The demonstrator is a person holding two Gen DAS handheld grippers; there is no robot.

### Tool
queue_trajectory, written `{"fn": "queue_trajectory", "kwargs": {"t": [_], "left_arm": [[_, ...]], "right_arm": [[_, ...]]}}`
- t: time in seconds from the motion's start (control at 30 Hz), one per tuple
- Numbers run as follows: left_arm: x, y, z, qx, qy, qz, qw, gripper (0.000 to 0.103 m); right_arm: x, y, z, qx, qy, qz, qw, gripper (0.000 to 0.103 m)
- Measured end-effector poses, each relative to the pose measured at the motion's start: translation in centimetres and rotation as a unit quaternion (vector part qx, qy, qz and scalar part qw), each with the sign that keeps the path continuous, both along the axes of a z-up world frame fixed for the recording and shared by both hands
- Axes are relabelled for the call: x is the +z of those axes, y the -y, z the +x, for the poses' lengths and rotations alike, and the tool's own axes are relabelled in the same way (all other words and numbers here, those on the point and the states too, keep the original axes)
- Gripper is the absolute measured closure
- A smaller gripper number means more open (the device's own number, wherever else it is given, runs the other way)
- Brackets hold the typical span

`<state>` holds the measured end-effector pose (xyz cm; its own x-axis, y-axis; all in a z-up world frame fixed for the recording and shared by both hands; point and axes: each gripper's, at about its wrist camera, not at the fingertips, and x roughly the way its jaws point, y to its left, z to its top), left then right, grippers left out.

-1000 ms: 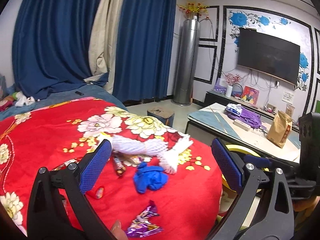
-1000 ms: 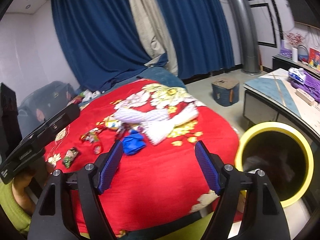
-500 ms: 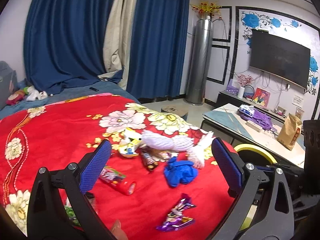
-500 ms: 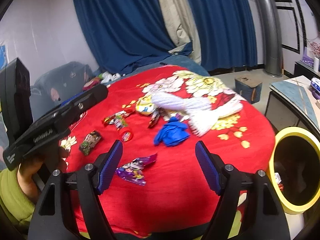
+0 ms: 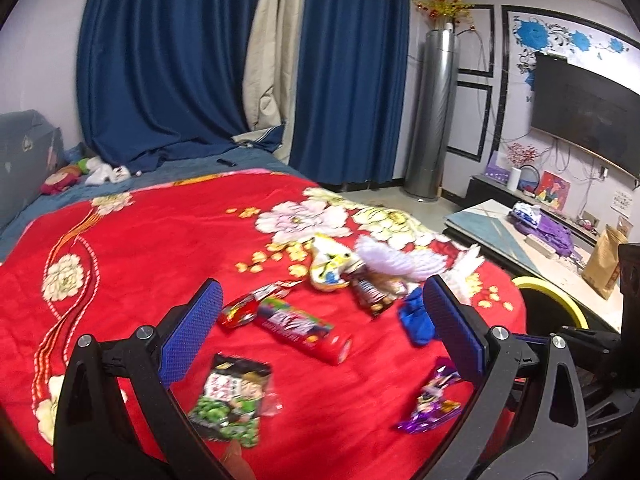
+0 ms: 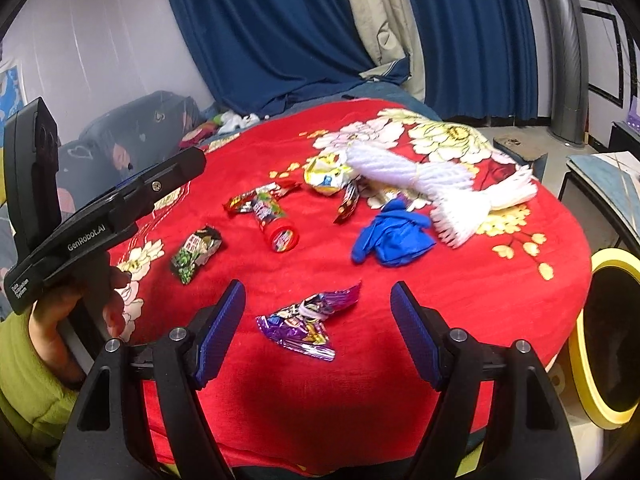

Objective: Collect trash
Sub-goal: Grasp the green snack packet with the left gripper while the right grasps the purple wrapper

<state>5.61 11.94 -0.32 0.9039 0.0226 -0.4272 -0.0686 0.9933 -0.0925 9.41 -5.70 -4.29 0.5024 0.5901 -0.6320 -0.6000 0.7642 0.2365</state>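
Observation:
Trash lies on a red flowered blanket: a green snack packet, a red tube, a red wrapper, a brown bar wrapper, a yellow-white bag, white foam net, a blue glove and a purple wrapper. My left gripper is open and empty above the tube. My right gripper is open and empty, with the purple wrapper between its fingers. The blue glove, the tube and the green packet lie beyond. The yellow-rimmed bin stands at the right.
The bin rim shows beside the bed's right edge. A low table with a purple bag and a paper bag stands further right, under a wall TV. Blue curtains hang behind the bed. My left gripper's body is at the left.
Both grippers have swung left, away from the bin and over the trash. The right gripper has come down close to the purple wrapper. Both stay open.

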Motion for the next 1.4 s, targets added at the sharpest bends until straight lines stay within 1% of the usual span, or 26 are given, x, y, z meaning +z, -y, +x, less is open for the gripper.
{"fn": "queue_trajectory", "kwargs": {"t": [0.07, 0.17, 0.3, 0.4, 0.57, 0.7, 0.83, 0.9, 0.93, 0.97, 1.0, 1.03, 1.13, 1.2, 1.23, 1.27, 1.4], "left_arm": [[-0.3, -0.7, 0.1, 0.004, -0.012, -0.002, 0.9999, 0.011], [-1.3, -1.7, 0.6, 0.012, -0.048, 0.006, 0.9988, 0.011], [-2.7, -3.9, 0.8, 0.023, -0.088, -0.012, 0.9958, 0.011], [-3.7, -4.9, 0.8, 0.034, -0.110, -0.014, 0.9933, 0.011], [-5.2, -5.6, 1.3, 0.024, -0.148, -0.027, 0.9884, 0.011], [-6.2, -5.9, 1.6, 0.016, -0.170, -0.039, 0.9846, 0.012], [-6.8, -5.7, 1.8, 0.007, -0.185, -0.038, 0.9820, 0.023], [-7.3, -5.5, 1.9, 0.001, -0.196, -0.037, 0.9799, 0.032], [-7.5, -5.4, 2.0, 0.000, -0.199, -0.038, 0.9794, 0.040], [-7.6, -5.4, 2.0, -0.002, -0.201, -0.038, 0.9788, 0.048], [-7.7, -5.4, 2.1, -0.003, -0.204, -0.040, 0.9782, 0.053], [-7.8, -5.5, 2.1, -0.004, -0.205, -0.042, 0.9779, 0.064], [-8.0, -6.1, 2.1, -0.005, -0.206, -0.058, 0.9769, 0.069], [-7.9, -6.4, 2.0, -0.006, -0.201, -0.066, 0.9773, 0.078], [-7.8, -6.6, 2.0, -0.005, -0.198, -0.069, 0.9778, 0.085], [-7.6, -6.6, 2.0, -0.005, -0.196, -0.071, 0.9781, 0.086], [-7.3, -6.8, 1.7, -0.010, -0.184, -0.079, 0.9797, 0.090]], "right_arm": [[-0.3, -0.3, 0.1, 0.000, -0.006, -0.003, 1.000, 0.031], [-1.0, -1.0, 0.5, 0.003, -0.024, -0.009, 1.000, 0.031], [-2.0, -1.7, 1.3, 0.000, -0.050, -0.015, 0.999, 0.031], [-2.5, -2.3, 1.6, -0.002, -0.061, -0.019, 0.998, 0.031], [-3.3, -3.0, 2.2, -0.005, -0.083, -0.022, 0.996, 0.031], [-3.9, -3.7, 2.6, -0.007, -0.097, -0.025, 0.995, 0.034], [-4.6, -4.1, 2.9, -0.013, -0.112, -0.022, 0.993, 0.039], [-5.0, -3.9, 3.1, -0.019, -0.114, -0.018, 0.993, 0.047], [-5.1, -3.9, 3.2, -0.021, -0.114, -0.016, 0.993, 0.050], [-5.1, -3.8, 3.2, -0.023, -0.114, -0.013, 0.993, 0.059], [-5.2, -3.7, 3.3, -0.023, -0.115, -0.013, 0.993, 0.068], [-5.2, -3.6, 3.3, -0.023, -0.114, -0.014, 0.993, 0.070], [-5.1, -3.4, 3.0, -0.018, -0.102, -0.017, 0.994, 0.073], [-4.9, -3.4, 2.7, -0.015, -0.093, -0.019, 0.995, 0.076], [-4.8, -3.4, 2.6, -0.011, -0.088, -0.019, 0.996, 0.081], [-4.7, -3.4, 2.5, -0.008, -0.084, -0.020, 0.996, 0.083], [-4.0, -3.4, 2.1, 0.001, -0.060, -0.022, 0.998, 0.084]]}}
